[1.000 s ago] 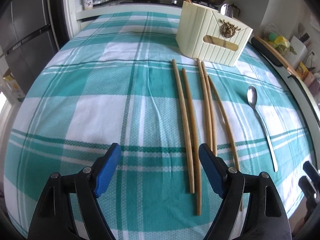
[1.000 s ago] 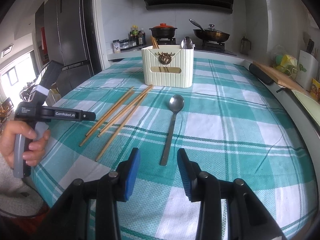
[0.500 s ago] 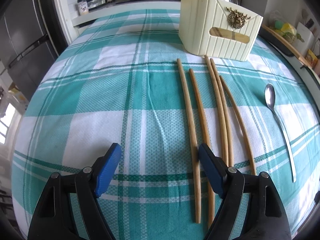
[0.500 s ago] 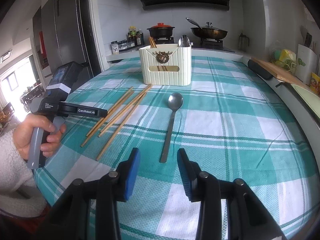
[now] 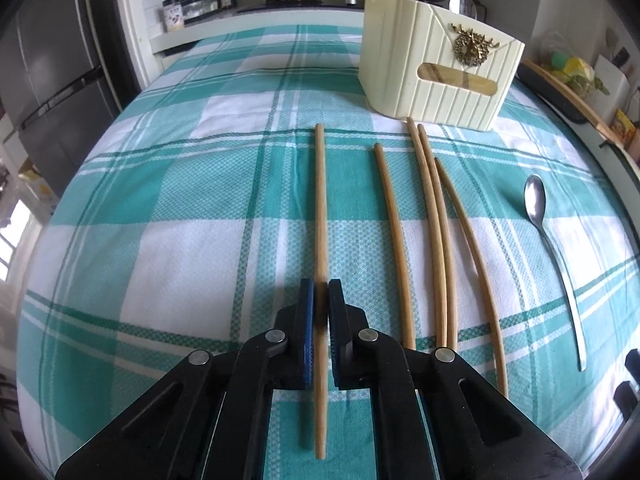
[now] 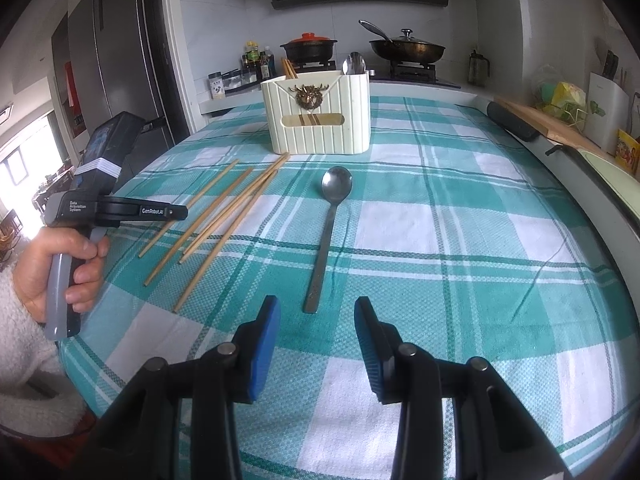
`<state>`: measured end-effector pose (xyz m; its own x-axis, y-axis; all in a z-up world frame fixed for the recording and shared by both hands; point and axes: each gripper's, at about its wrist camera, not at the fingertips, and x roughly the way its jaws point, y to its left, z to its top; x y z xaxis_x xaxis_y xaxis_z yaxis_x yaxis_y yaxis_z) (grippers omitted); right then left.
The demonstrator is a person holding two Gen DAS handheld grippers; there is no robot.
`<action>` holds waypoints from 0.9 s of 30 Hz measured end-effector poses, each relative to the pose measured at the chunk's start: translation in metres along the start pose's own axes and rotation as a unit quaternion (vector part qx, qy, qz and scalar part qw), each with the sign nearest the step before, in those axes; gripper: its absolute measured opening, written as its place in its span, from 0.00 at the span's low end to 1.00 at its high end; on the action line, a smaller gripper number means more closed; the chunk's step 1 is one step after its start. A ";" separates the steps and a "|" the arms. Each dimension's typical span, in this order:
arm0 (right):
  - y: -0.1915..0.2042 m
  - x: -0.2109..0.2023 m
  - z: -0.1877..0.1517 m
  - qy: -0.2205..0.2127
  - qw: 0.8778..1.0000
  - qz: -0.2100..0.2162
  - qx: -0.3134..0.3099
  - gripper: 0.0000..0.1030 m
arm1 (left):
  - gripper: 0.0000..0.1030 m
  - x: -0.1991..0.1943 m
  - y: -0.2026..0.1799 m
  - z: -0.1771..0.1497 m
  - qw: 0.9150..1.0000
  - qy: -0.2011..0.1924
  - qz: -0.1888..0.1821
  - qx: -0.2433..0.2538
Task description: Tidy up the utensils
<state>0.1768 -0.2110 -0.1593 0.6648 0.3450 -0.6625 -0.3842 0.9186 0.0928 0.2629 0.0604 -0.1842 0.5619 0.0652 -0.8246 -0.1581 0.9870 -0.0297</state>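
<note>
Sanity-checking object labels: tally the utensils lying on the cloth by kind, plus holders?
Chopsticks: 5, one clamped in the left gripper, four loose
Spoons on the cloth: 1, just ahead of the open right gripper
Utensil holders: 1
Total: 7

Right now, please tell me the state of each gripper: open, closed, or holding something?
Left gripper: closed on the leftmost chopstick.
Right gripper: open, empty, short of the spoon.
</note>
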 end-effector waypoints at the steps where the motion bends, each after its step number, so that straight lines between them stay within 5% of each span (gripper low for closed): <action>1: -0.001 0.000 0.000 0.001 1.000 -0.001 0.001 0.38 | 0.05 -0.003 0.002 -0.004 1.000 0.000 0.002 -0.012; 10: -0.004 0.002 -0.002 0.006 1.000 -0.010 0.008 0.38 | 0.06 -0.038 0.001 -0.049 1.000 0.005 -0.007 -0.015; 15: -0.005 0.006 -0.003 0.013 1.000 -0.015 0.012 0.44 | 0.48 -0.045 0.007 -0.051 0.999 0.001 -0.021 -0.025; 17: -0.006 0.005 -0.003 0.010 1.000 -0.018 0.017 0.55 | 0.49 -0.049 0.010 -0.051 0.999 -0.006 -0.023 -0.030; 27: -0.010 0.007 -0.002 0.016 0.999 -0.035 0.026 0.56 | 0.62 -0.067 0.028 -0.043 0.998 -0.038 -0.021 -0.048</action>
<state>0.1842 -0.2176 -0.1661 0.6678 0.2735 -0.6922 -0.3022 0.9496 0.0836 0.1859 0.0777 -0.1546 0.6287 0.0376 -0.7768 -0.2079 0.9706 -0.1212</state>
